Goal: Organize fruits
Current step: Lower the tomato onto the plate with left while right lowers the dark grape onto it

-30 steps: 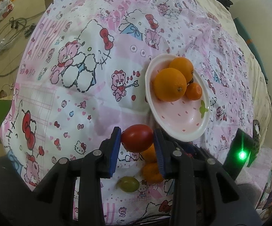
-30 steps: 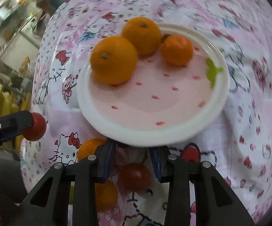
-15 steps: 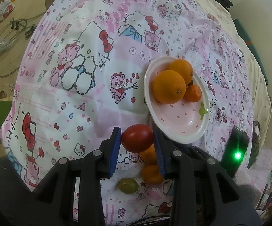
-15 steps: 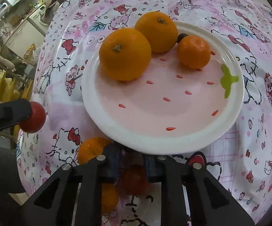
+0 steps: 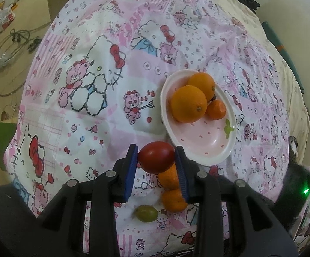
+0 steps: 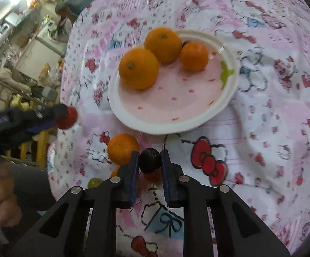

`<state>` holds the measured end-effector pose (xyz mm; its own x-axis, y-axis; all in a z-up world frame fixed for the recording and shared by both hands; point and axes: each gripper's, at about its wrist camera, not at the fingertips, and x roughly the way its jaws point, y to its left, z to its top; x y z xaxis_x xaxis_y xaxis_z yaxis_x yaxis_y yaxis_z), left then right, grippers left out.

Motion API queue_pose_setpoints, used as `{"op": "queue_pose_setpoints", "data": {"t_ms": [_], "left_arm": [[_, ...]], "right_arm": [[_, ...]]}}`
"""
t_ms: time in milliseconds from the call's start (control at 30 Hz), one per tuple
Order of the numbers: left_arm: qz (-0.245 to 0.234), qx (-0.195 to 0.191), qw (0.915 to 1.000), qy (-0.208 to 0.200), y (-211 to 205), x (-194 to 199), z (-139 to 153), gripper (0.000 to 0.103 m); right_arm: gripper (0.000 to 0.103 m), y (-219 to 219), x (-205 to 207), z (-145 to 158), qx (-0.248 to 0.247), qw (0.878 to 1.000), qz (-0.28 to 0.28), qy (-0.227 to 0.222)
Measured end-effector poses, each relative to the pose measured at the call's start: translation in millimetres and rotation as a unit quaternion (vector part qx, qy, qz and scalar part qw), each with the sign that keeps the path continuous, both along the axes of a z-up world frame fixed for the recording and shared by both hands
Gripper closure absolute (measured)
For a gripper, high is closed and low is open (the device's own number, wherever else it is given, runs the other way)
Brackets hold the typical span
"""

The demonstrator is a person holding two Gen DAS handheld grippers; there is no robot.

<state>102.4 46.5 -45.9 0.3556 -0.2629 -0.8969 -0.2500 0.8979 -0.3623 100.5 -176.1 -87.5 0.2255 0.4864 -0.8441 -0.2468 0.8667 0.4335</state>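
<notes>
- Fruit first: we see our left tool point(image 5: 156, 160) pinching a red tomato point(image 5: 156, 156) at lower centre, just beside the plate point(image 5: 208, 152).
- Our right tool point(image 6: 149, 160) pinches a dark small fruit point(image 6: 149, 160) below the plate's three oranges point(image 6: 138, 68).

Home — cartoon bedsheet point(image 5: 116, 85), cluttered floor point(image 5: 9, 42)

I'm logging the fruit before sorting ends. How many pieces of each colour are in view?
Orange fruit: 5, with 3 on the plate and 2 on the cloth
Red fruit: 1, in the left tool
Dark fruit: 1, in the right tool
Green fruit: 1
Total: 8
</notes>
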Motion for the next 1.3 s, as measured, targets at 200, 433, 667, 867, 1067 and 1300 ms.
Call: {"op": "queue_pose_setpoints", "data": {"t_ms": [200,433,667,867,1067,1300], "left_arm": [[-0.017,0.003,0.9997,-0.020,-13.6,4.9,4.7,0.072],[-0.063,0.013,0.9975,-0.027,-54.3,20.2,-3.6,0.072],[-0.106,0.013,0.9938,-0.027,-95.6,40.0,-21.1,0.072],[-0.111,0.014,0.9935,-0.023,-101.9,47.6,-32.8,0.072],[-0.109,0.021,0.9938,-0.013,-104.2,50.6,-39.5,0.071],[-0.117,0.051,0.9919,-0.009,-106.7,53.0,-40.7,0.071]], "right_arm": [[0.082,-29.9,16.5,26.8,0.025,0.999,-0.025,-0.027],[0.082,-50.4,50.5,36.4,0.037,0.998,-0.044,-0.035],[0.082,-60.2,90.7,13.6,0.061,0.997,-0.052,0.014],[0.082,-64.5,105.1,-2.7,0.068,0.995,-0.060,0.036],[0.081,-62.2,107.9,-12.5,0.071,0.994,-0.066,0.048],[0.080,-56.3,106.3,-18.9,0.056,0.995,-0.062,0.050]]}}
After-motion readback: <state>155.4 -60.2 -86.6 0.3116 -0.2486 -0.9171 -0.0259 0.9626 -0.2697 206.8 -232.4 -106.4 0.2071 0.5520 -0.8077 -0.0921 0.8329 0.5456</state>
